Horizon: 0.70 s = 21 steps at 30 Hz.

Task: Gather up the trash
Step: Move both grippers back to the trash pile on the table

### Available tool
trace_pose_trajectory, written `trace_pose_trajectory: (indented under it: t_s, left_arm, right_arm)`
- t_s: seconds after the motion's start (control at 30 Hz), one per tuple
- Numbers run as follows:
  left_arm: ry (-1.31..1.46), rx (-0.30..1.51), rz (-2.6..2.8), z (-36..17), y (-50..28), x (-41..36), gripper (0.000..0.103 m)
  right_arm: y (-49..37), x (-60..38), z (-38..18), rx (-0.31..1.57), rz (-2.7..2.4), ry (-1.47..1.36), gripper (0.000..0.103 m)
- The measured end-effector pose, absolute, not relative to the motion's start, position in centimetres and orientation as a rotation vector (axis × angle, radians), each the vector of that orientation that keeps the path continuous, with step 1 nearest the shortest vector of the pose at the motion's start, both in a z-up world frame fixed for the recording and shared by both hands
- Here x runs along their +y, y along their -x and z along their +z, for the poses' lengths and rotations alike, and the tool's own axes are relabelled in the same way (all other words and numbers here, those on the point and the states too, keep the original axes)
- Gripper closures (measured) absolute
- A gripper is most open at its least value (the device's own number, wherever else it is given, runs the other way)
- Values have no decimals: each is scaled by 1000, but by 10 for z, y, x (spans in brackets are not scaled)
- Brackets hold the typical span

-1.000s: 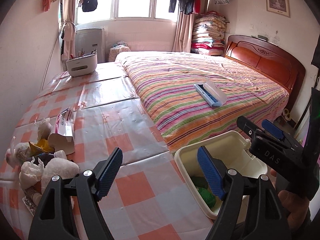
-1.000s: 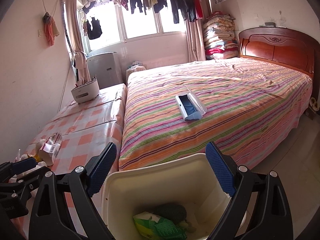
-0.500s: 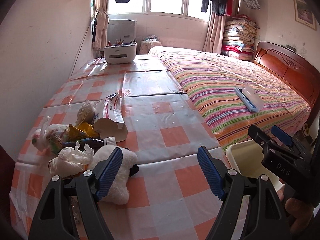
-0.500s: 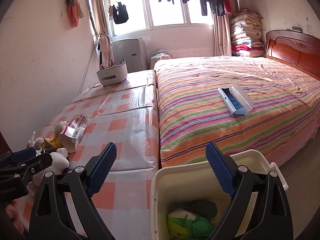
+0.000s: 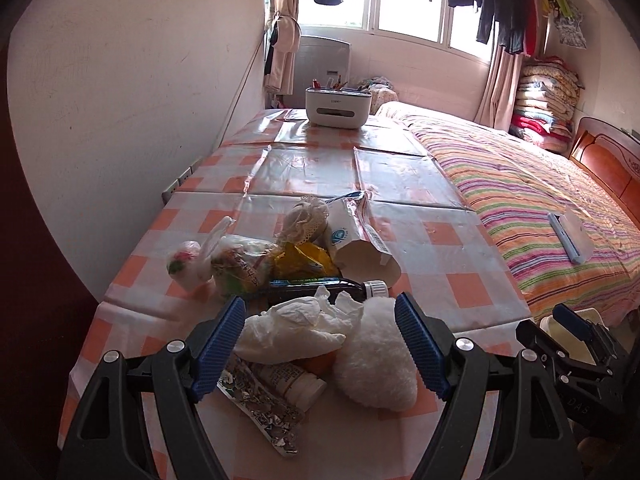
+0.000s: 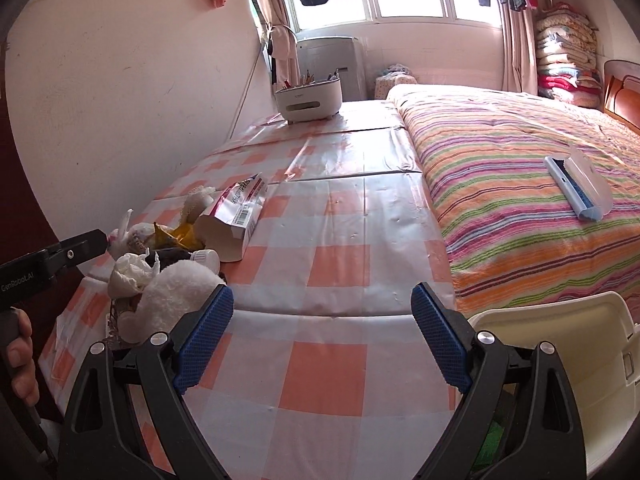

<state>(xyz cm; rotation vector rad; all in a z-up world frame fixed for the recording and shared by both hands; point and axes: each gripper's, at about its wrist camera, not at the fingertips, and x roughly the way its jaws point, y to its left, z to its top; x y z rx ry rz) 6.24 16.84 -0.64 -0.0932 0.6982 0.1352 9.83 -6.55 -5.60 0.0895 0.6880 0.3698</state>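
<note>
A trash pile lies on the checked table (image 5: 440, 280): a crumpled white tissue (image 5: 296, 326), a white fluffy pad (image 5: 376, 364), a small tube (image 5: 290, 380), a dark bottle with a white cap (image 5: 320, 286), a yellow wrapper (image 5: 300, 262), a torn carton (image 5: 360, 240) and knotted plastic bags (image 5: 200, 260). My left gripper (image 5: 320, 344) hovers open just above the tissue, its pads clear of it. My right gripper (image 6: 322, 336) is open over bare tablecloth, right of the pile (image 6: 160, 276). The cream bin (image 6: 560, 352) stands beside the table at the right gripper's right.
A white desk organizer (image 5: 336, 108) sits at the table's far end. The wall runs along the left. A striped bed (image 6: 520, 208) adjoins the table on the right, with a blue-and-white brush case (image 6: 576, 186) on it. A hand (image 6: 20, 356) holds the left gripper's handle.
Both grippers have swung left, away from the bin and toward the trash pile. The bin has slid to the right edge of both views. The jaws stay wide.
</note>
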Motion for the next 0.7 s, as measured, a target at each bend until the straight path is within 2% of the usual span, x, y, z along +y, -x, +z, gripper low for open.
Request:
trace_pose_trajectory:
  t_s: [0.7]
  left_arm:
    - [231, 772, 216, -27, -58, 237, 28]
  right_arm:
    - [-109, 49, -83, 853, 637, 15, 14]
